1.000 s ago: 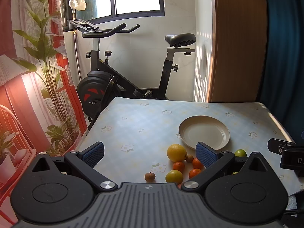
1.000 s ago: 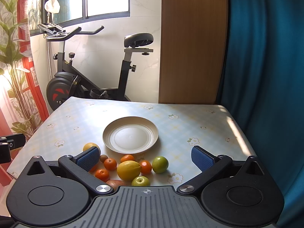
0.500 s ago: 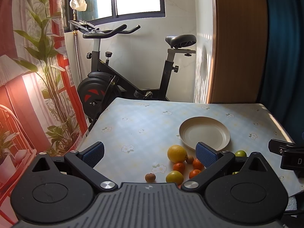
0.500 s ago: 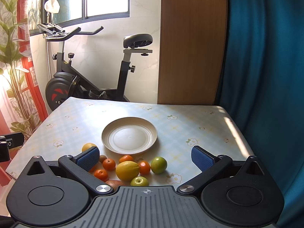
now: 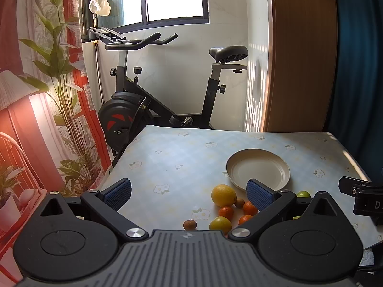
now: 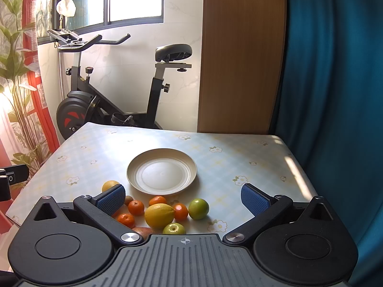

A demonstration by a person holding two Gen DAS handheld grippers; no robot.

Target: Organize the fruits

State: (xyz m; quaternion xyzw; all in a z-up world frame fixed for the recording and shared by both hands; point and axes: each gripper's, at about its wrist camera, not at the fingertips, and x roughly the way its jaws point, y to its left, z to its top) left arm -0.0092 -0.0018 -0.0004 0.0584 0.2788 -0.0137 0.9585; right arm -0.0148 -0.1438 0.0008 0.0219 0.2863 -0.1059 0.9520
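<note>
Fruits: loose cluster on the counter [image 6: 239,153], just in front of the empty plate [image 6: 161,171], likely their destination.
Lemon [image 6: 159,215]: yellow, oval, mid-cluster; tangerines [image 6: 136,207] touching around it; green apple [image 6: 198,208] at its right.
Right tool [image 6: 183,197]: spread wide, empty, hovering over the cluster.
Left tool [image 5: 189,192]: also released, empty, nearer the big orange [image 5: 223,195].

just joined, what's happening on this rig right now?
A person holds a hand-held gripper in each hand above a floral table; both the left and right are open and empty. The plate has nothing on it. The fruits, including a lemon and green apple, sit loose in front of it.
</note>
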